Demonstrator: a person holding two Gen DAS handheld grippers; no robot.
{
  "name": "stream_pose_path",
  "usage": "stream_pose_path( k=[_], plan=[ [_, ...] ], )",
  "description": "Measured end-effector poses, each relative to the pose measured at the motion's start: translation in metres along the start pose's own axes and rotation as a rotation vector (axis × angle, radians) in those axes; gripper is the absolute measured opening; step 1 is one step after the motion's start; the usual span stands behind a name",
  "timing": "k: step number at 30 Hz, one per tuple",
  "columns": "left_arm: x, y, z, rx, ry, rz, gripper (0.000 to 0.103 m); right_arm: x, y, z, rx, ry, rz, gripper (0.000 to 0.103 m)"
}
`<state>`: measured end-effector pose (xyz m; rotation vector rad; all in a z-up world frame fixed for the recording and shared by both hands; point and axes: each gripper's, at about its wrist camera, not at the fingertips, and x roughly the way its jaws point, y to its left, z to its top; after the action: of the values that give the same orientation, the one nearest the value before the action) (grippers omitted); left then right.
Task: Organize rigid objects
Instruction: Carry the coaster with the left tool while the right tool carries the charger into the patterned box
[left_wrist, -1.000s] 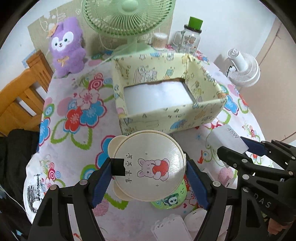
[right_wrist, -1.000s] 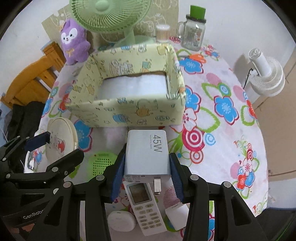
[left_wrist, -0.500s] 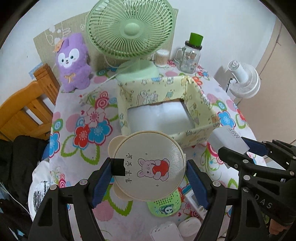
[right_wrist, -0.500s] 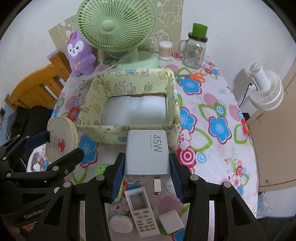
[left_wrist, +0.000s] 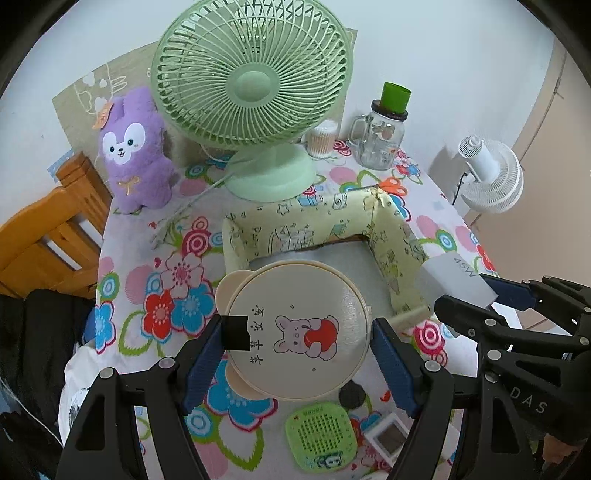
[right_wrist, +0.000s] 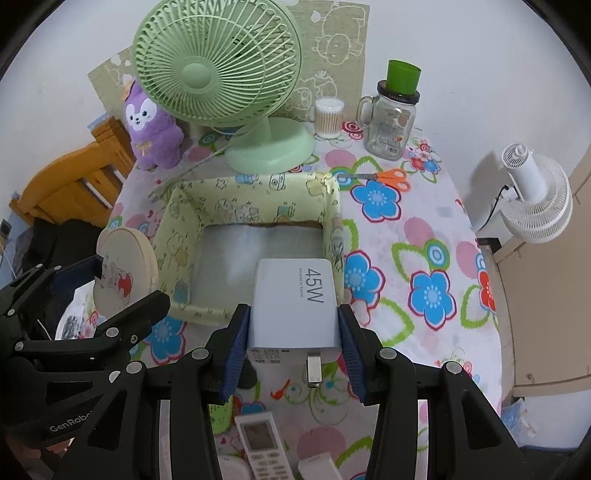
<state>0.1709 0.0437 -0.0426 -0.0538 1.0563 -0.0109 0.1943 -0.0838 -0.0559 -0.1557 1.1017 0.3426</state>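
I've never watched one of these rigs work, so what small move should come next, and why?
Probably carry both on over the pale yellow cartoon-print box and lower them in. The left gripper grips the round cream rabbit-picture case, the right gripper the white 45W charger block, and the box looks empty.

You're working in a home: ahead of your grippers, a round table under a flowered cloth carries a mint-green plastic desk fan and a purple plush rabbit. An orange wooden chair stands off left.
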Motion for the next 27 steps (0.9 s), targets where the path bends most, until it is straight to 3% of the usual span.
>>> stream_pose_path(
  k=[11, 27],
  plan=[
    [0.041, 0.004, 0.014, -0.011, 0.064, -0.003, 0.080, 0.030, -0.016, 0.026, 0.038, 0.012, 0.019, 0.050],
    [0.085, 0.002, 0.022, 0.004, 0.148, -0.021, 0.080, 0.071, -0.008, 0.044, 0.006, 0.061, 0.057, 0.050]
  ],
)
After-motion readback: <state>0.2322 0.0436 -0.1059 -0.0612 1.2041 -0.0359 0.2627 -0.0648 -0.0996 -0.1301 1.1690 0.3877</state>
